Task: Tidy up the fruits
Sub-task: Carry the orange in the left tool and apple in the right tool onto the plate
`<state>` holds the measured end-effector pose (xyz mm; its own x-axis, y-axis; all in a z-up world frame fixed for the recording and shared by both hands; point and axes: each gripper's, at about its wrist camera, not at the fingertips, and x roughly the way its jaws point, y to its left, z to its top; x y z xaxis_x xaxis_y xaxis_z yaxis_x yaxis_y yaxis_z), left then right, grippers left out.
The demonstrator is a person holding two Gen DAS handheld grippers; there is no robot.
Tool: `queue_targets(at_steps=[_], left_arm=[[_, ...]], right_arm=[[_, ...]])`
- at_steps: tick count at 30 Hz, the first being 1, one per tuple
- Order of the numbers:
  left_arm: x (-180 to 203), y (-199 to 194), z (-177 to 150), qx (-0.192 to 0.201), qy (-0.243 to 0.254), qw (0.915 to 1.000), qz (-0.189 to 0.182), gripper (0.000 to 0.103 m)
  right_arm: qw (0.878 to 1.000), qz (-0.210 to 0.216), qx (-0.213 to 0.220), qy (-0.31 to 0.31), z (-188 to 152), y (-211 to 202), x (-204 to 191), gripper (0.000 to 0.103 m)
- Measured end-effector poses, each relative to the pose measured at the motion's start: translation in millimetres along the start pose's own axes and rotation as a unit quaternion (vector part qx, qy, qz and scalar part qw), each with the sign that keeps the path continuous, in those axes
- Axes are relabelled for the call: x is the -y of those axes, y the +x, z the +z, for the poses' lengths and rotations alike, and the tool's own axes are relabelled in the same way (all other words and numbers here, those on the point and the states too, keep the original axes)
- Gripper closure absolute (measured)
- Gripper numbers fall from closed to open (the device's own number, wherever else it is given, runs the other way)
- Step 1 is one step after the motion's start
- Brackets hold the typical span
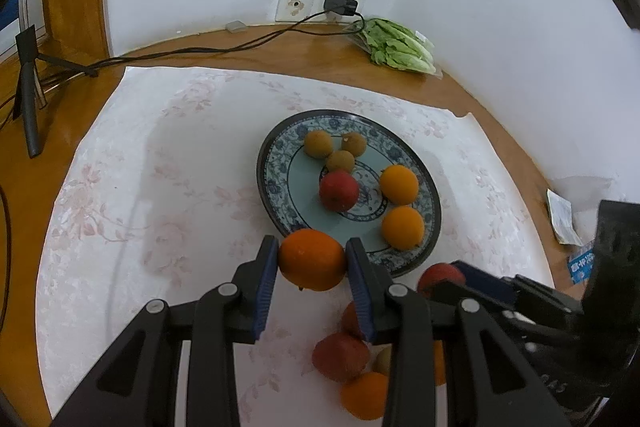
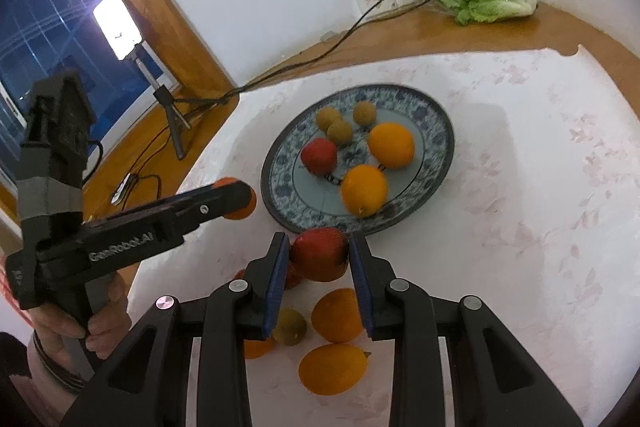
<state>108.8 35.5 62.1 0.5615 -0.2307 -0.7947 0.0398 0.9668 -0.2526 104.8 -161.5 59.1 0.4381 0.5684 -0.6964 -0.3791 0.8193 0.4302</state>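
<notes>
The left hand-held gripper [image 1: 312, 263] clamps an orange [image 1: 312, 259] just short of the patterned plate's [image 1: 280, 155] near rim. The right hand-held gripper [image 2: 319, 254] pinches a red apple [image 2: 320, 253] beside that same rim. On the plate lie two oranges, an apple and three small brownish fruits; more fruit sits on the bench [image 1: 120, 187] nearer than the plate.

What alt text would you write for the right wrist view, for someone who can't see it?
The right gripper clamps a red apple just short of a blue patterned plate holding two oranges, an apple and three small brown fruits. At left, the left gripper grips an orange; more fruit lies loose on the white cloth below.
</notes>
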Motion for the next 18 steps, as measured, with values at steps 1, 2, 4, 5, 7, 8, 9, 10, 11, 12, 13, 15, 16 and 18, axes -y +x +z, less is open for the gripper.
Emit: queue_targets(at_steps=[1,2,4,5,7,8,9,10,11,12,13,15,16,18], left_arm=[[0.8,1.3,0.5,-0.001,0.000,1.0000,0.000,0.067],[2.1,3.0,0.9,-0.001,0.001,1.0000,0.000,0.067],[4.3,6.5,1.4,-0.003,0.005,1.0000,-0.001,0.067],[5.4,9.2,1.6,-0.005,0.007,1.0000,-0.001,0.067],[7.3,14.3,1.5,-0.010,0.009,0.9999,-0.001,0.067],[8.1,17.0,1.6,-0.012,0.010,0.9999,0.000,0.067],[9.5,17.8,2.3,-0.006,0.013,0.9999,0.004,0.067],[11.1,18.8,3.1,-0.006,0.018,0.9998,0.007,0.067],[12.6,20.5,4.1,-0.005,0.020,0.9998,0.007,0.067],[13.9,22.5,4.6,-0.007,0.020,0.9998,0.005,0.067],[14.8,25.1,5.2,-0.009,0.020,0.9997,0.003,0.067],[16.3,29.0,6.2,-0.008,0.024,0.9997,0.006,0.067],[16.9,31.3,6.7,-0.009,0.025,0.9996,0.007,0.067],[17.3,36.3,7.2,-0.012,0.025,0.9996,0.005,0.067]], right_arm=[[1.000,-0.002,0.004,-0.001,1.3,-2.1,0.0,0.071],[1.000,-0.005,0.009,-0.003,3.2,-5.2,0.4,0.071],[1.000,-0.012,0.017,-0.005,6.9,-8.9,1.7,0.071],[1.000,-0.015,0.021,-0.006,8.7,-10.3,3.2,0.071],[0.999,-0.022,0.028,-0.007,12.1,-11.6,7.7,0.071],[0.999,-0.025,0.029,-0.006,13.5,-11.4,10.0,0.071],[0.999,-0.028,0.029,-0.005,14.7,-10.2,12.2,0.071],[0.999,-0.030,0.029,-0.005,15.9,-8.5,14.6,0.071],[0.999,-0.034,0.029,-0.004,16.9,-6.8,16.8,0.071],[0.999,-0.036,0.029,-0.003,17.9,-5.2,18.4,0.071],[0.999,-0.037,0.029,-0.003,19.0,-3.7,20.3,0.071],[0.999,-0.040,0.032,-0.002,21.2,-0.8,22.8,0.071],[0.999,-0.042,0.034,-0.003,21.7,0.1,23.6,0.071],[0.998,-0.046,0.037,-0.006,23.5,2.6,25.5,0.071]])
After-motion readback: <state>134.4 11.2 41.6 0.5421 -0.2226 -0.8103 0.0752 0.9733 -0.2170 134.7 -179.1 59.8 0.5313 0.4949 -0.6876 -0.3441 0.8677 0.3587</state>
